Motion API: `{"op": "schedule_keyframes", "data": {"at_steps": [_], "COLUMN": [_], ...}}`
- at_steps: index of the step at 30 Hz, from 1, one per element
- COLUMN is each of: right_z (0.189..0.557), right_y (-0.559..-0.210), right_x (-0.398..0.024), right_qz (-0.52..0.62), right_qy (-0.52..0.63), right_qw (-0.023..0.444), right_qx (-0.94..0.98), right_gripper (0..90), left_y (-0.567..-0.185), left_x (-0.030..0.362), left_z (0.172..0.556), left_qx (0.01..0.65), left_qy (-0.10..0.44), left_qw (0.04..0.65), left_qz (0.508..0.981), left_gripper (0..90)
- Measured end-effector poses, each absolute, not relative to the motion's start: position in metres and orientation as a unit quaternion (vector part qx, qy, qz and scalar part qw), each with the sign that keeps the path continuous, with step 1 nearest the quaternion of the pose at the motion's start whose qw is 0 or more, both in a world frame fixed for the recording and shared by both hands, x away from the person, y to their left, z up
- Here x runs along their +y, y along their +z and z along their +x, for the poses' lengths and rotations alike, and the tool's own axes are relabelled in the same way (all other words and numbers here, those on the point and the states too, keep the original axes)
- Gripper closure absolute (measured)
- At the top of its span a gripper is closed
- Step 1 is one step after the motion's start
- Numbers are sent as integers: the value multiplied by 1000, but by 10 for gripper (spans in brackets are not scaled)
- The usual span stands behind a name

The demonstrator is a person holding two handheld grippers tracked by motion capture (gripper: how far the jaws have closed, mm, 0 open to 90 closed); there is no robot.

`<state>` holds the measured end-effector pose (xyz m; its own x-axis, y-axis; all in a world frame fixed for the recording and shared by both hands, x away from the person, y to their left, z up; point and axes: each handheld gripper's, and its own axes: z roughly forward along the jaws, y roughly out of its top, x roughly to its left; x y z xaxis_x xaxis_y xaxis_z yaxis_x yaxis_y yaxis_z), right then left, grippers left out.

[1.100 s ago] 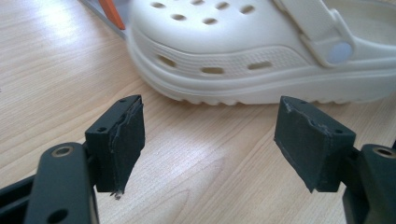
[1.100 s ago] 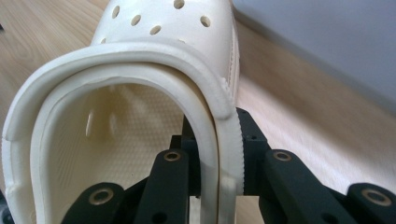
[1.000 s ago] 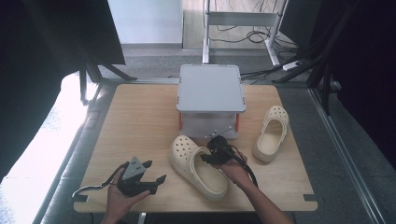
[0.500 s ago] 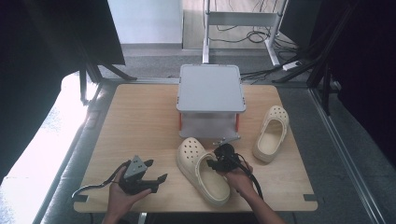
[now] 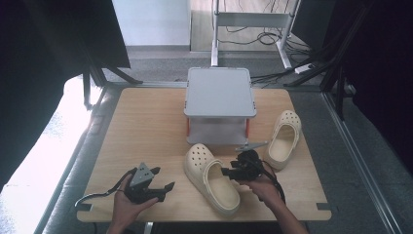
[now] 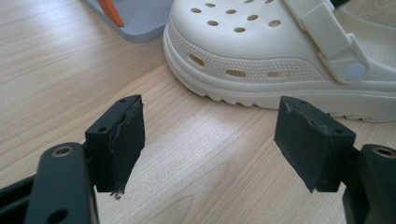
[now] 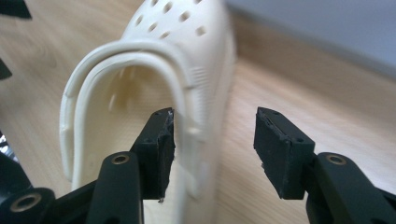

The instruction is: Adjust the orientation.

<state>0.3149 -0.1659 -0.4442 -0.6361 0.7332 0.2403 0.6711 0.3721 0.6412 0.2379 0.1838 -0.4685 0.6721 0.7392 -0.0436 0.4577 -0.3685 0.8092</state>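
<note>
A cream clog (image 5: 212,178) lies at the front middle of the wooden table (image 5: 141,126), toe toward the grey stand (image 5: 220,92). My right gripper (image 5: 227,172) is at its right side, open. In the right gripper view the jaws of my right gripper (image 7: 215,140) straddle the side wall of the clog (image 7: 196,79), one jaw inside the opening and touching the wall, the other outside with a gap. A second cream clog (image 5: 284,139) lies at the right. My left gripper (image 5: 163,179) rests open at the front left, and the near clog (image 6: 261,51) lies ahead of its open jaws (image 6: 210,140).
The grey stand has a flat top, orange legs (image 6: 111,11) and a low base (image 6: 140,21) close to the near clog's toe. Cables trail from both grippers. Bare wood spreads over the table's left half. The front edge runs just behind both hands.
The near clog shifted slightly right and toward the front edge with the right gripper, then stopped. The left gripper stayed put.
</note>
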Motion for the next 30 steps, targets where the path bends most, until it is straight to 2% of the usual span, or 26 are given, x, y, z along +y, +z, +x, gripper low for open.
{"op": "schedule_keyframes", "data": {"at_steps": [6, 10, 14, 15, 17, 18, 21, 30], "right_z": [321, 329, 344, 352, 354, 359, 364, 368], "right_y": [-439, -444, -456, -463, -465, -470, -475, -477], "right_x": [-194, -205, -219, -225, -226, -228, -229, -230], "right_qz": [442, 458, 485, 498, 502, 514, 519, 520], "right_qy": [382, 366, 347, 335, 329, 320, 311, 303], "right_qw": [46, 67, 76, 82, 82, 82, 86, 84], "right_qx": [810, 807, 799, 796, 795, 792, 792, 794], "right_gripper": [515, 548, 609, 665, 684, 742, 789, 816], "left_y": [-470, -470, -470, -471, -471, -472, -472, -472], "left_x": [183, 182, 183, 182, 182, 181, 181, 181], "left_z": [239, 239, 239, 239, 239, 240, 240, 239], "left_qx": [370, 370, 370, 370, 370, 370, 370, 369], "left_qy": [168, 165, 169, 168, 166, 166, 166, 165], "left_qw": [418, 418, 417, 416, 416, 414, 414, 414], "left_qz": [812, 813, 812, 813, 814, 815, 815, 815], "left_gripper": [251, 251, 251, 251, 251, 251, 251, 251]}}
